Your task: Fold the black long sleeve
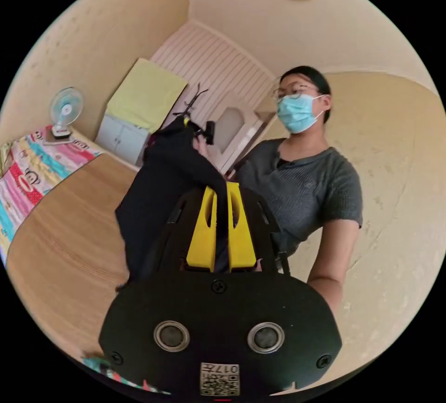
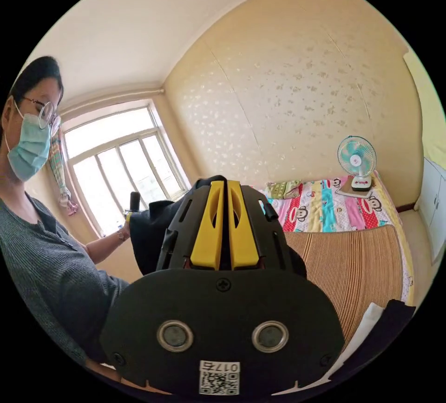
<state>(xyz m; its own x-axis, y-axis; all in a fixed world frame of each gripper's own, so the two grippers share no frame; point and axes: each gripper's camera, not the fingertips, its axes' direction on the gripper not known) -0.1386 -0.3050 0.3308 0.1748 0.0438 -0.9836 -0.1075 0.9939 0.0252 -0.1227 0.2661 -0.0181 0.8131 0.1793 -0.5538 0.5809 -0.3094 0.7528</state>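
Black long sleeve [image 1: 158, 194]: we see it held up in the air above the woven mat [image 1: 69, 240], hanging between the two grippers.
Left gripper [image 1: 222, 189]: its yellow jaws are clenched on a fold of the dark cloth, which runs between them.
Right gripper [image 2: 226, 185]: its jaws are pressed nearly together with dark cloth in the slit, so we take it as grasping the garment; in the left gripper view it shows at the garment's top edge.
Person [image 1: 302, 180]: stands just behind the garment.
Bed: patterned bedspread [image 2: 325, 208] beyond the mat, a small fan [image 2: 357, 161] at its far end.
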